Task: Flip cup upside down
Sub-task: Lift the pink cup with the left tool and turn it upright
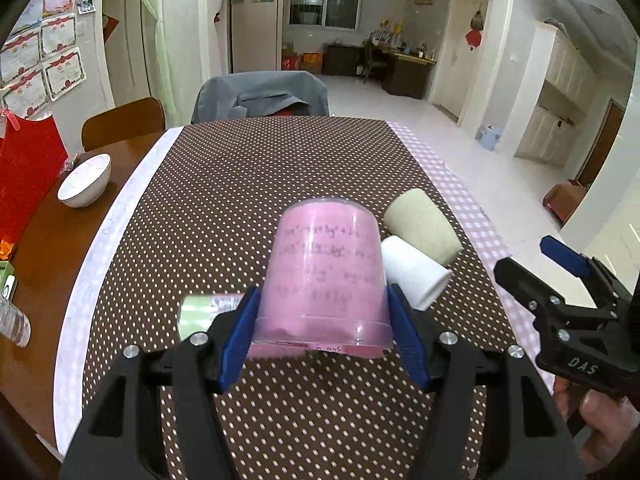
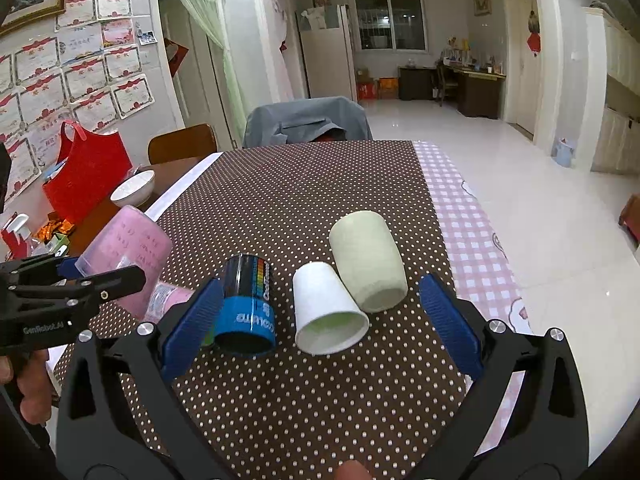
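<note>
My left gripper (image 1: 322, 320) is shut on a clear plastic cup lined with pink paper (image 1: 324, 276), held above the dotted tablecloth (image 1: 248, 184), base pointing away, rim toward the camera. The pink cup also shows at the left of the right wrist view (image 2: 128, 248), tilted in the air. My right gripper (image 2: 320, 312) is open and empty, low over the table. Between its fingers lie a white paper cup (image 2: 326, 308) and a pale green cup (image 2: 368, 260) on their sides, and a dark blue printed cup (image 2: 246, 308) beside the left finger.
A white bowl (image 1: 85, 180) and a red bag (image 1: 24, 168) sit on the bare wood at left. A green-labelled cup (image 1: 198, 312) lies behind my left finger. A chair draped in grey cloth (image 1: 260, 96) stands at the far edge. The pink checked cloth edge (image 2: 472, 240) runs along the right.
</note>
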Available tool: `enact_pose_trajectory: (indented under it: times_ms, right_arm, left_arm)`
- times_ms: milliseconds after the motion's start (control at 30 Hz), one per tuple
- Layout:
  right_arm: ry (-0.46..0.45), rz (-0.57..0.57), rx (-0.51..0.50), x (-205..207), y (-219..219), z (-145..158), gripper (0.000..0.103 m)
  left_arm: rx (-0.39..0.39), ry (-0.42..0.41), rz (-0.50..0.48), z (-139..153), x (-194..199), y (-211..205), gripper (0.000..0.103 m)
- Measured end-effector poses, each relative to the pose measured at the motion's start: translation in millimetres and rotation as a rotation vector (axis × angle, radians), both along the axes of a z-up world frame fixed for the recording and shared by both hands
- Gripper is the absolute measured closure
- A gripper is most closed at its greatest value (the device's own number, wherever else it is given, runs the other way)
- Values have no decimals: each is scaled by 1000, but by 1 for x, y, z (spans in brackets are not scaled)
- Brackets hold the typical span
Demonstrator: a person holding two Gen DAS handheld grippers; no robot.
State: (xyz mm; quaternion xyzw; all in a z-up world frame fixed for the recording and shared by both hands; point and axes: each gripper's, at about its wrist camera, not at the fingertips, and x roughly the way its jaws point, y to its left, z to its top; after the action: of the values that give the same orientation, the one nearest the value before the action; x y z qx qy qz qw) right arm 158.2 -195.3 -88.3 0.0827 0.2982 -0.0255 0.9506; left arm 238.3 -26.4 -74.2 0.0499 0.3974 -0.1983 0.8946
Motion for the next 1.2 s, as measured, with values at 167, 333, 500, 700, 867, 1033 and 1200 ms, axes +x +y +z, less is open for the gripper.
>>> enact_pose_trajectory:
  times_ms: [167,333,500,700,867,1033,1200]
  right_arm:
    - [4,-9,-3,-17,0,-2,6]
    - [13,-23,0,-32,-4,-7,6]
    - [33,-39,3,-41,-8,-16,6]
    - [62,-55,10,-43,-15,-29,6]
    - [85,-56,14,-40,-18,-38,6]
    - [103,-55,18,-36,-18,-45,6]
    - [115,-59,21,-34,-19,-49,6]
  left_arm:
    - [-8,8,-12,-8,-30,-3,40]
    - [-14,29,-23,-21,-49,-7,40]
    - [-14,72,-26,-43,-58,-12,40]
    - [0,148,-29,-77,-57,-23,40]
    - [6,190,-24,-99,-50,-27,40]
    - [9,222,-16,-116,-44,-28,40]
    - [8,229,-24,-123,-44,-31,39]
